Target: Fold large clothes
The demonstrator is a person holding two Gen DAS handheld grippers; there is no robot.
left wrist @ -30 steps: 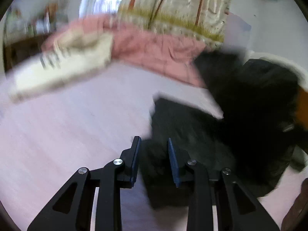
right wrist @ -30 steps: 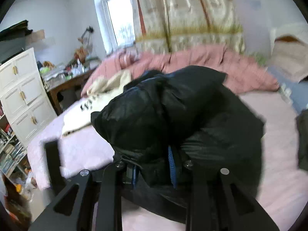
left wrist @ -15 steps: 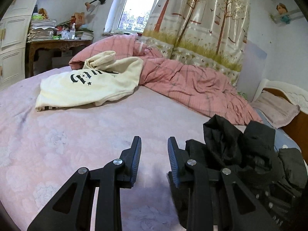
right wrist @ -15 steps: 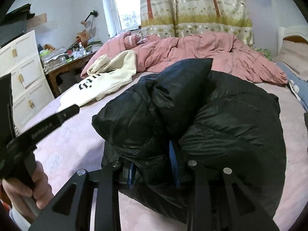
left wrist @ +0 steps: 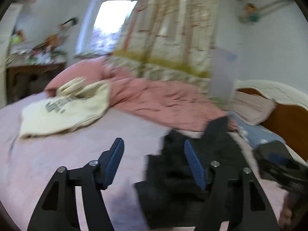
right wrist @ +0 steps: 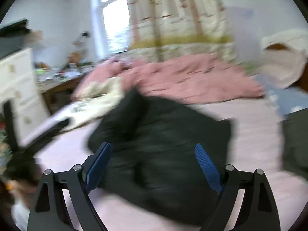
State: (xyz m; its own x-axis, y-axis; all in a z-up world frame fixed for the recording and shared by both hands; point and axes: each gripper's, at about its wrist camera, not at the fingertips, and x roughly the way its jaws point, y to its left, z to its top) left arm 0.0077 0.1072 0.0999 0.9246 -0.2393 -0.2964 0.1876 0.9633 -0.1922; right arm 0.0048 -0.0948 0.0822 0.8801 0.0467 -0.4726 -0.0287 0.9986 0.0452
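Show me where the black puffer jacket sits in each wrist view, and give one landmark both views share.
Left wrist: black puffer jacket lies lower right of centre, behind the right-hand finger, blurred.
Right wrist: black puffer jacket fills the lower centre, on the bed beyond the open fingers.
Shared landmark: cream sweatshirt, left of the jacket in both views.
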